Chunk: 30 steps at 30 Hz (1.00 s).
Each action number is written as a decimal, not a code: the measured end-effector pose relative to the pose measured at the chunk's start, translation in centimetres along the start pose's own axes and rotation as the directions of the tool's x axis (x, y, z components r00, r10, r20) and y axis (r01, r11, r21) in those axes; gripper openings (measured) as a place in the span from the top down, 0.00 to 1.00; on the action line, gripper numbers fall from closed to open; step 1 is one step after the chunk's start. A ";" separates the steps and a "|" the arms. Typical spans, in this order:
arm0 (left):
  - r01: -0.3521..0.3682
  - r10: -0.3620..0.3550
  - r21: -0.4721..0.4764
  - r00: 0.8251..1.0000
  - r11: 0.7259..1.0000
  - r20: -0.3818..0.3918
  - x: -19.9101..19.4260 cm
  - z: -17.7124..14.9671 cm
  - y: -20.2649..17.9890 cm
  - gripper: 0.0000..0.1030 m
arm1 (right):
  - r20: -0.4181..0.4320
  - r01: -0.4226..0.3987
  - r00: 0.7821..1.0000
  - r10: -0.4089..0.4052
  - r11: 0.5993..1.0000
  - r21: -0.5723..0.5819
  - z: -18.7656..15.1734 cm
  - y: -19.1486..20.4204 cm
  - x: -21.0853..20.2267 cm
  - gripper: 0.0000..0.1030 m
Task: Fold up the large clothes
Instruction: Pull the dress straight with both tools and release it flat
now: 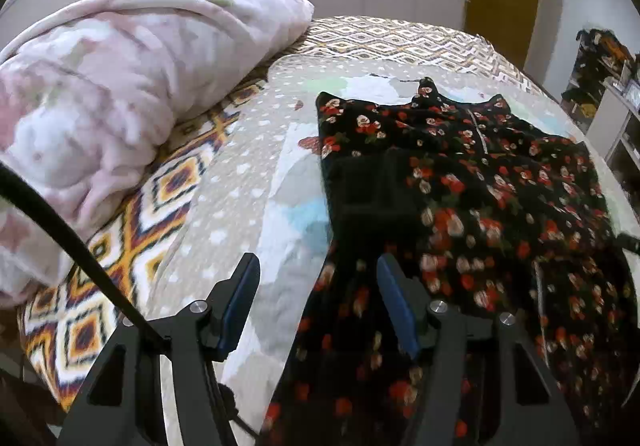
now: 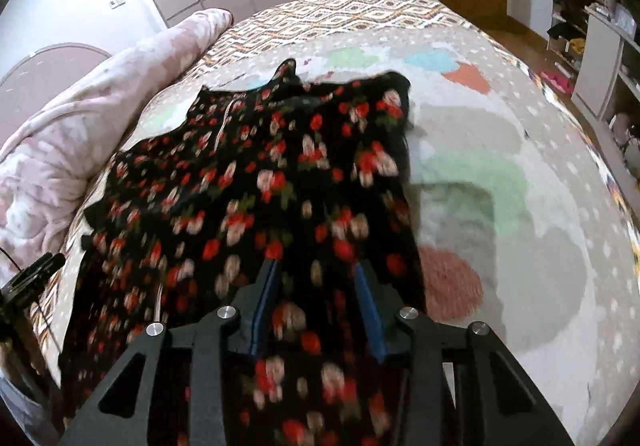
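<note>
Left wrist view: left hand-held gripper (image 1: 318, 282) hangs with jaws apart over the black red-flowered fabric dress (image 1: 480, 182) on the quilted bed (image 1: 240, 174); the right hand-held gripper (image 2: 316, 286) likewise, jaws apart.

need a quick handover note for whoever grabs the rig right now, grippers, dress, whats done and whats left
Left gripper: jaws open, holding nothing, over the dress's left edge.
Right gripper: jaws open above the cloth, no grip visible.
Floral dress: spread on the bedspread, neckline at the far end; pink blanket bunched alongside.
Done: dress laid out, roughly flat.
Left: no clear fold visible yet, so all the folding.
</note>
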<state>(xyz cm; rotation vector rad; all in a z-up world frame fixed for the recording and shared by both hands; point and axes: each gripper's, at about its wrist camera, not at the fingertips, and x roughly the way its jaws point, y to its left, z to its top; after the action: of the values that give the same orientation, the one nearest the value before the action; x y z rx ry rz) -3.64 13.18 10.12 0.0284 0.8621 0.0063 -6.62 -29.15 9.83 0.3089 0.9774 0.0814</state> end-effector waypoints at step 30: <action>-0.157 0.161 -0.045 0.982 0.987 0.099 -15.0 -12.6 2.5 0.27 | 0.062 0.105 0.993 -0.102 0.993 -0.050 -14.6 1.2 -9.9 0.47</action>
<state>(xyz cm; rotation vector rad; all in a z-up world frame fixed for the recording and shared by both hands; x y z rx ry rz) -22.99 15.72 13.40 0.0629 0.7549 0.1695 -24.11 -26.86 10.59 0.2103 0.9292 0.0041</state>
